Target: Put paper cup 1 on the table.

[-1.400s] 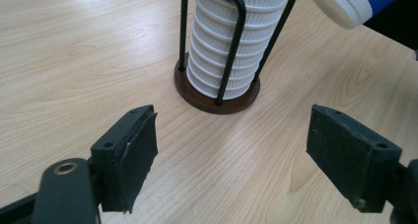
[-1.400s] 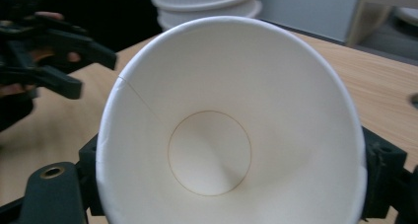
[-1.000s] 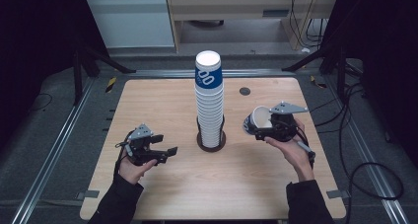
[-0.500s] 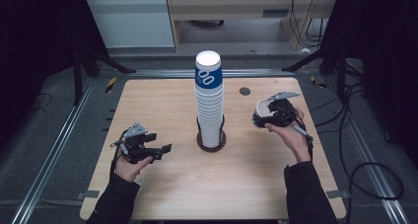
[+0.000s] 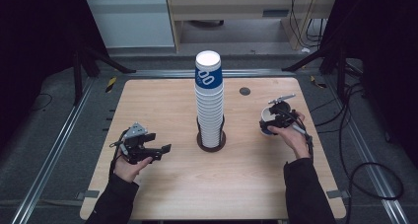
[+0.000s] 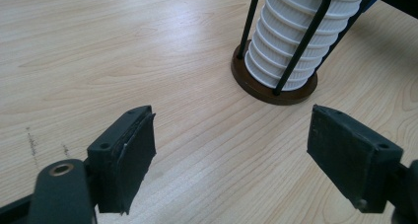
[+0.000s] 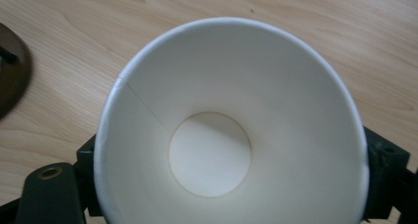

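Your right gripper [image 5: 270, 121] clamps a paper cup [image 7: 231, 130]; your left gripper [image 5: 160, 150] gapes empty.

The right jaws press both sides of the cup, mouth up, at the frame's middle right. The left jaws stand wide apart at lower left, above bare table [image 5: 162, 100], facing the cup stack [image 5: 209, 100] in its stand [image 6: 276, 88] at centre.

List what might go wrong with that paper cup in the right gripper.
1. The right gripper clamps the single paper cup by its thin wall; a harder squeeze would likely crush the cup.
2. The tall cup stack stands in a small wire holder; a knock from a passing hand could topple it.
3. The left gripper, jaws open, steadies nothing.
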Tool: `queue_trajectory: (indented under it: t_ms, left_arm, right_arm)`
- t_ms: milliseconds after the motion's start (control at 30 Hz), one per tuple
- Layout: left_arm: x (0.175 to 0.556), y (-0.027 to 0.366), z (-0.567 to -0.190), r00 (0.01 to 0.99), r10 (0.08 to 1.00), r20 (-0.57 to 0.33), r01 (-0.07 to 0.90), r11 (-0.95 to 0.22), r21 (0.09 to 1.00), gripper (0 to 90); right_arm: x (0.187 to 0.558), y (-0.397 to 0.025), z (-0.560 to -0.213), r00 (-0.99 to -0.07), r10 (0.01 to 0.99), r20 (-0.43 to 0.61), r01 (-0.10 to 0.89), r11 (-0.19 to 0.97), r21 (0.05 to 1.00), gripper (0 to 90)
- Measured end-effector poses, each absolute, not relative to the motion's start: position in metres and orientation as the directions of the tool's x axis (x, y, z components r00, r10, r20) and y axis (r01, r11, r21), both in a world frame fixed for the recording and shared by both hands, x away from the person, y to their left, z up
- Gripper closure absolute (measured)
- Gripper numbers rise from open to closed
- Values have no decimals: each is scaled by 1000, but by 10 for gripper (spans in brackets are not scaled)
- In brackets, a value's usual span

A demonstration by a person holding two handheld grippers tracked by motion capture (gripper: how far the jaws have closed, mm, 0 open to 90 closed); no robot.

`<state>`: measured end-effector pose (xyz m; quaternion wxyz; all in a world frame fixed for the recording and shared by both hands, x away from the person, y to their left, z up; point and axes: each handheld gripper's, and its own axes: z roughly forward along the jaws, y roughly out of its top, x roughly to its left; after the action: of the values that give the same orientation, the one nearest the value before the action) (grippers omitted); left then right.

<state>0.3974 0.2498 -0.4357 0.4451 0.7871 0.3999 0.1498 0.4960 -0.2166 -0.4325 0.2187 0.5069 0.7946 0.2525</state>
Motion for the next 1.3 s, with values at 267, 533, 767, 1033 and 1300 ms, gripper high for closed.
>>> queue_trajectory:
  t_ms: [267, 533, 767, 1033, 1300]
  left_arm:
    - [397, 248, -436, 637, 762, -117, 497, -289, 818, 176]
    - [397, 248, -436, 642, 758, -116, 496, -295, 817, 174]
    - [397, 248, -436, 643, 757, -116, 495, -295, 817, 173]
    - [397, 249, -436, 645, 755, -115, 495, -299, 816, 172]
    - [396, 249, -435, 646, 755, -115, 493, -297, 818, 172]
  right_arm:
    - [500, -221, -439, -378, 921, -98, 724, 359, 589, 153]
    - [502, -219, -444, -386, 914, -121, 724, 382, 574, 138]
    - [503, -219, -445, -390, 914, -111, 721, 378, 581, 83]
    - [497, -220, -431, -368, 924, -102, 678, 342, 651, 53]
    - [487, -220, -414, -365, 927, -81, 614, 306, 728, 51]
